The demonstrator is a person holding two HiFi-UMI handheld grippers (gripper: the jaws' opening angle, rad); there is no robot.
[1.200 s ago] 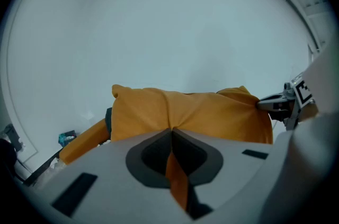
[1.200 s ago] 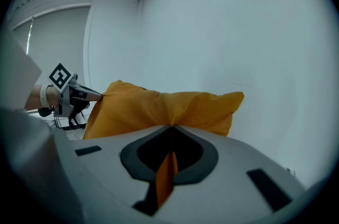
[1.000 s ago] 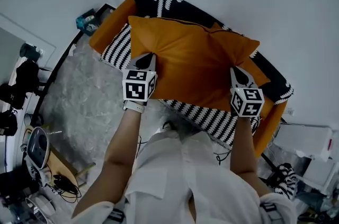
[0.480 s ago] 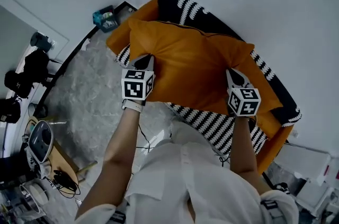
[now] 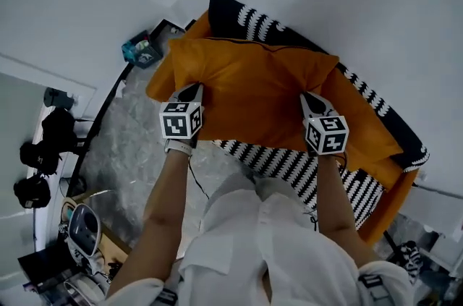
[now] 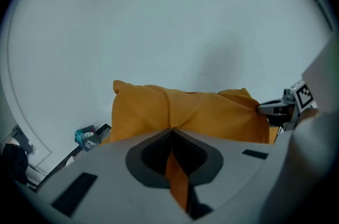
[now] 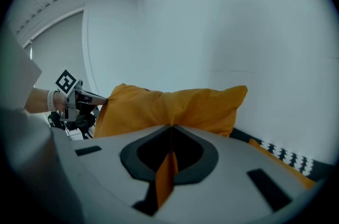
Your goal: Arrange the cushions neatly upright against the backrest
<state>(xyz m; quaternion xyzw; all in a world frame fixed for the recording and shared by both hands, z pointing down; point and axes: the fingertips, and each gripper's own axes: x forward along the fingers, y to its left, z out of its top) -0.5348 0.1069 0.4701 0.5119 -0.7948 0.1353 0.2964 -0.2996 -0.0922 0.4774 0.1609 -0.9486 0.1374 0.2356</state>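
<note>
A large orange cushion [image 5: 253, 91] hangs in the air over the sofa [image 5: 376, 181], held by its near edge at both lower corners. My left gripper [image 5: 195, 89] is shut on the cushion's left part; orange fabric is pinched between its jaws in the left gripper view [image 6: 172, 130]. My right gripper [image 5: 309, 99] is shut on the right part, with fabric pinched the same way [image 7: 170, 127]. The cushion [image 6: 185, 112] stands upright before the white wall. The sofa's black-and-white patterned backrest [image 5: 253, 19] runs behind the cushion [image 7: 175, 106].
The sofa has an orange seat and a black-and-white striped throw [image 5: 289, 163] along its front. A teal box [image 5: 142, 51] sits on a dark frame left of the sofa. A grey rug [image 5: 130, 153] covers the floor. Clutter and bags [image 5: 43, 153] lie at the left.
Both grippers have carried the cushion sideways along the sofa and a little lower. Their hold on the fabric is unchanged.
</note>
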